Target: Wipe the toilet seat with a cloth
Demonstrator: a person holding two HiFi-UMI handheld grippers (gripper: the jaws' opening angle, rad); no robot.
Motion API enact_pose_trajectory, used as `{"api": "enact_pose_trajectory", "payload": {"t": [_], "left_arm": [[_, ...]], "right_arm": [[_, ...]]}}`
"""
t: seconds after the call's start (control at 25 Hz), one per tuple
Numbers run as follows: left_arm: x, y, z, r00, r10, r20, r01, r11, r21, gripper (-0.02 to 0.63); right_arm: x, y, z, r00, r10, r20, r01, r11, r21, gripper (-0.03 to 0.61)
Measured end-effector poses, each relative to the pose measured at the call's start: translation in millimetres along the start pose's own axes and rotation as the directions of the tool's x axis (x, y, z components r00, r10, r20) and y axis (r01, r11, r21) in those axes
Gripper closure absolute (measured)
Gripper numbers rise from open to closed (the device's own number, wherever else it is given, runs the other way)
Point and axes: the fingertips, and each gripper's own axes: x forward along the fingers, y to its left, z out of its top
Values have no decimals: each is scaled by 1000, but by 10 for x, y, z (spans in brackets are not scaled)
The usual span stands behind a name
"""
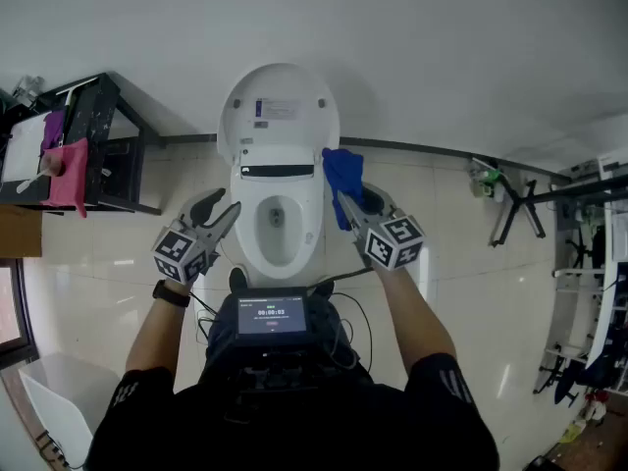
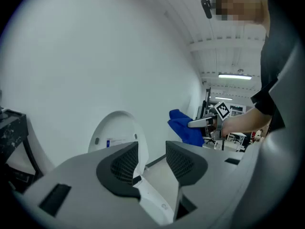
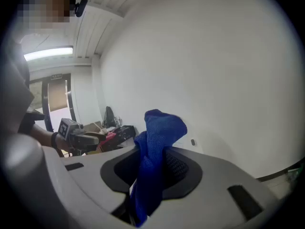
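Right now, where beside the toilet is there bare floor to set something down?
Bare tile lies left of the toilet, out to the black shelf, and right of it, out to the black stand. Close beside the toilet it is crowded: left gripper one side, right gripper with blue cloth the other.

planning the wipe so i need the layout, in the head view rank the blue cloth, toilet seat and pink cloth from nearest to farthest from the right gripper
1. blue cloth: clamped in the jaws of the right gripper, sticking out past them.
2. toilet seat: just to the gripper's left, at centre.
3. pink cloth: far left, on the black rack.
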Motion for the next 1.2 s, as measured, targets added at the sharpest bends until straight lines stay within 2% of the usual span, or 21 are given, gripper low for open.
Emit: {"api": "enact_pose_trajectory", "payload": {"t": [0.2, 0.4, 0.56, 0.8, 1.0, 1.04, 1.08, 1.2], "left_arm": [[280, 124, -189, 999, -15, -50, 16, 1000, 27, 417], [544, 184, -380, 996, -31, -79, 31, 1000, -6, 391], [700, 192, -661, 994, -31, -104, 26, 999, -43, 371], [873, 236, -1255, 987, -28, -159, 19, 998, -59, 358], [1131, 417, -1779, 978, -9, -210, -4, 998, -61, 324], [1200, 450, -1879, 975, -6, -222, -7, 998, -58, 324], [1271, 480, -1970, 973, -6, -232, -7, 998, -57, 294], [1468, 549, -2170, 971, -17, -240, 1, 998, -67, 284]], "right_arm": [[404, -286, -352, 995, 11, -96, -15, 999, -34, 454], [811, -532, -921, 969, 12, -248, -45, 991, -127, 454], [1169, -653, -1467, 913, 6, -408, -113, 964, -240, 453], [1783, -889, -2548, 808, 17, -589, -213, 940, -266, 453], [2230, -1130, -3422, 733, -45, -679, -289, 883, -371, 451], [2302, -1190, -3548, 720, -66, -691, -307, 863, -402, 451], [2370, -1252, -3655, 708, -87, -701, -327, 839, -435, 451], [2553, -1431, -3916, 679, -148, -719, -394, 753, -527, 451]]}}
